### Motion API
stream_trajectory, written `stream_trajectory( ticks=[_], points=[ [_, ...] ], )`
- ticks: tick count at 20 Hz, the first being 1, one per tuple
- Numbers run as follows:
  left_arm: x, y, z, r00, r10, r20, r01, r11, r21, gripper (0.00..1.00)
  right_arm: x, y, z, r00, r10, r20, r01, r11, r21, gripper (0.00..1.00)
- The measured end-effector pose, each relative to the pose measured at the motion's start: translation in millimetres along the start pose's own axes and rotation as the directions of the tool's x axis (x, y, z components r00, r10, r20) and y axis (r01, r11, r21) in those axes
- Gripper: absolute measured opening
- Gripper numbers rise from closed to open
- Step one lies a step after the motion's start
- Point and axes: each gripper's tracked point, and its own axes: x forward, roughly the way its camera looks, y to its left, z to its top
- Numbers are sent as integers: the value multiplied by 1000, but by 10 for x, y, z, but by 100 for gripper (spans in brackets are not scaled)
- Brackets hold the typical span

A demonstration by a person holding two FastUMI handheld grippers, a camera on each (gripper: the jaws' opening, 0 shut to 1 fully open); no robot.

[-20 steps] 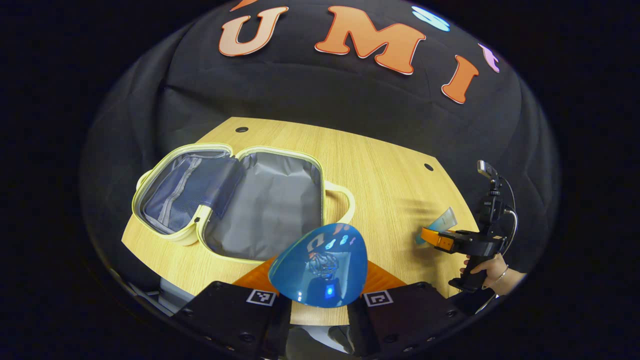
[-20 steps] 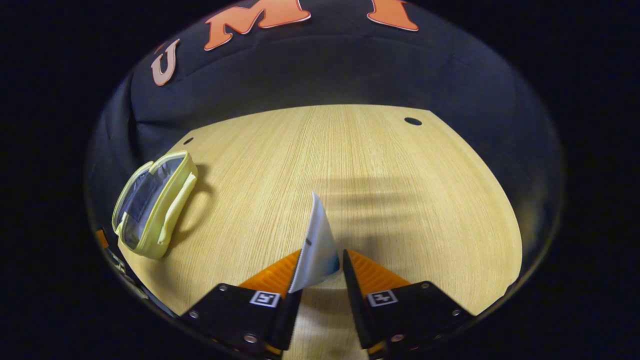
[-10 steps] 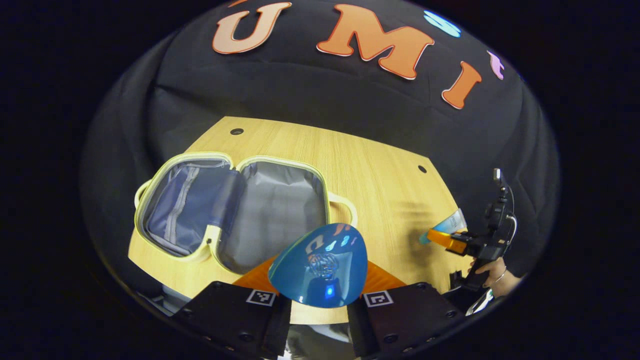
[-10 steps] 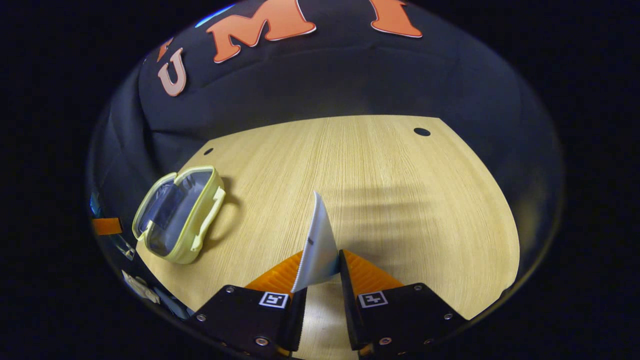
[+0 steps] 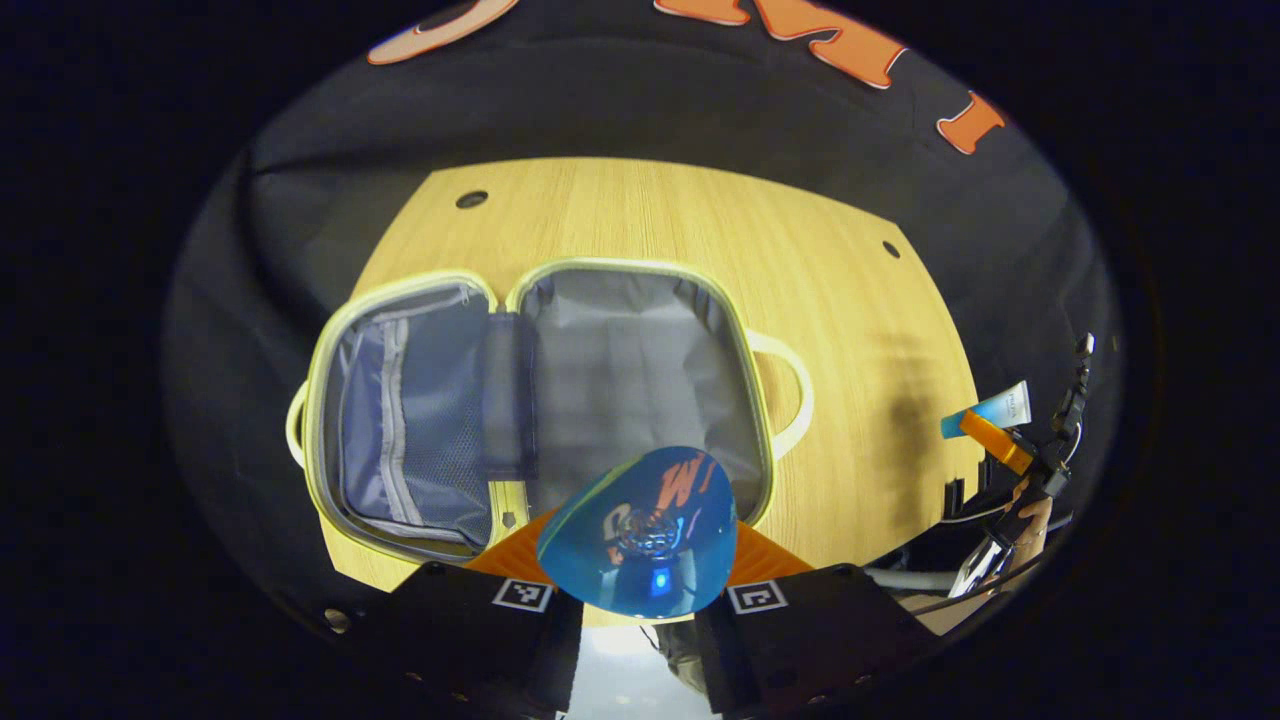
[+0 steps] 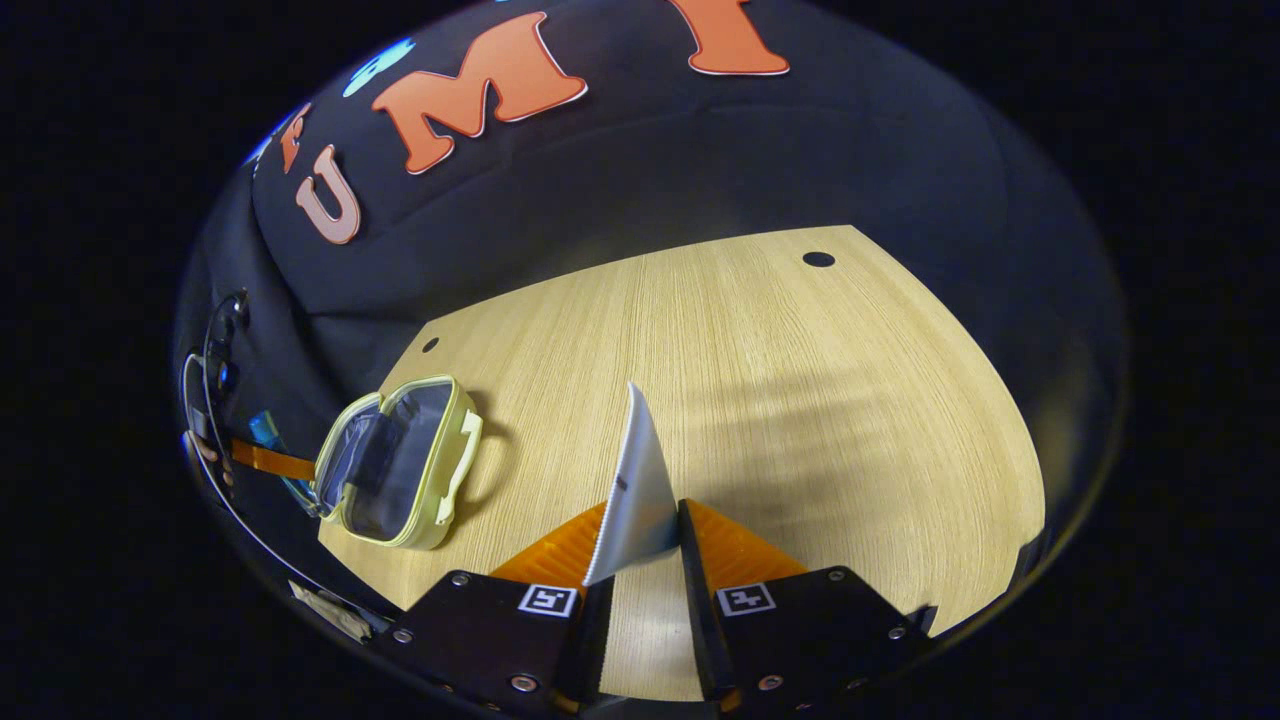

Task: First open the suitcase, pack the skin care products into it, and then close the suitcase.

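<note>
Here, left tool [image 5: 637,560] clamped on a blue bottle [image 5: 637,530] above the open suitcase [image 5: 540,390] on the worktop [image 6: 760,380], right tool [image 6: 640,560] pinching a white tube [image 6: 640,490].

The suitcase [image 5: 640,370] is pale yellow outside with a grey lining and a blue-grey mesh pocket; the glossy bottle [image 5: 637,530] is blue, the tube [image 6: 637,487] white, the worktop [image 6: 760,380] light wood grain, tool fingers [image 6: 735,550] orange
</note>
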Motion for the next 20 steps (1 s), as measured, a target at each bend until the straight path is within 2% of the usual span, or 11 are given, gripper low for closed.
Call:
stream_trajectory(
  ticks=[3, 4, 5, 6, 9, 11, 15, 16, 17, 20],
  points=[
    [245, 15, 17, 993, 52, -106, -41, 993, 108, 49, -51, -27, -139, 1000, -23, -17, 24, 1000, 16, 37],
    [356, 4, 27, 989, 67, -134, -48, 990, 135, 48, -80, -20, -189, 999, -22, -31, 23, 999, 30, 32],
    [445, -22, 69, 985, 79, -153, -56, 987, 148, 49, -99, -19, -259, 999, -24, -45, 26, 998, 48, 32],
    [547, -49, 127, 983, 87, -164, -62, 986, 152, 49, -112, -23, -315, 998, -26, -59, 29, 998, 60, 37],
    [925, 20, 260, 978, 122, -170, -99, 986, 135, 49, -174, -56, -435, 996, -46, -82, 52, 996, 76, 37],
    [1091, 226, 269, 970, 173, -173, -153, 980, 127, 48, -211, -59, -472, 994, -55, -91, 62, 995, 76, 37],
    [1198, 204, 374, 968, 199, -155, -179, 974, 139, 51, -259, -11, -466, 995, -52, -85, 61, 993, 101, 37],
    [1173, 179, 391, 969, 198, -147, -177, 974, 143, 52, -264, 3, -459, 995, -51, -83, 59, 993, 98, 32],
    [1158, 126, 406, 973, 185, -138, -165, 976, 143, 56, -280, 17, -455, 996, -49, -81, 57, 994, 93, 37],
    [1006, -16, 415, 980, 166, -107, -149, 977, 150, 89, -306, 71, -418, 997, -37, -67, 42, 996, 73, 37]
  ],
)
